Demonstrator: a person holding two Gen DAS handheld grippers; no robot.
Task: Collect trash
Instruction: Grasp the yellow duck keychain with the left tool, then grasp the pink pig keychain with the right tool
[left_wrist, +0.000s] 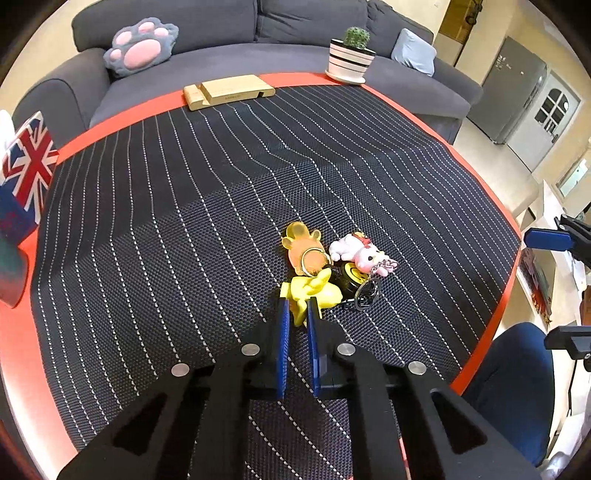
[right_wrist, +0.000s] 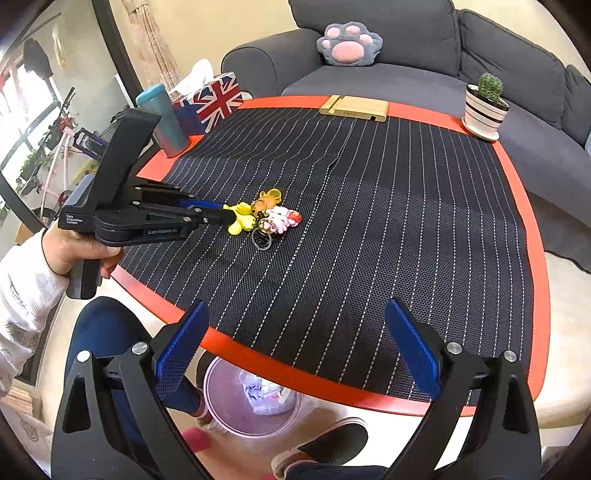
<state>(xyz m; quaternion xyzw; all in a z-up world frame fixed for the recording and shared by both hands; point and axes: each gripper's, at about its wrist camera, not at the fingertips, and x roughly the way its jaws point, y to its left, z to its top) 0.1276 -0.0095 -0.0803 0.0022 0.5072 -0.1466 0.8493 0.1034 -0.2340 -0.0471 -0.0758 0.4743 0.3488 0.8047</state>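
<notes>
A small heap of keychain charms lies on the black striped mat (left_wrist: 184, 221): a yellow rubber charm (left_wrist: 310, 293), an orange translucent bear (left_wrist: 301, 251), a pink-white cat figure (left_wrist: 358, 253), a black smiley disc and a key ring (left_wrist: 365, 297). My left gripper (left_wrist: 297, 308) is shut on the yellow charm's near end; it shows in the right wrist view (right_wrist: 231, 216) gripping that charm (right_wrist: 242, 219). My right gripper (right_wrist: 295, 332) is open and empty, held over the table's near edge, above a trash bin (right_wrist: 255, 398) on the floor with crumpled paper inside.
A Union Jack tissue box (right_wrist: 214, 99) and a teal tumbler (right_wrist: 166, 118) stand at the far left of the orange table (right_wrist: 517, 166). A wooden phone stand (right_wrist: 354, 107) and a potted cactus (right_wrist: 484, 107) sit at the back edge. A grey sofa is behind. My knees and shoes are under the near edge.
</notes>
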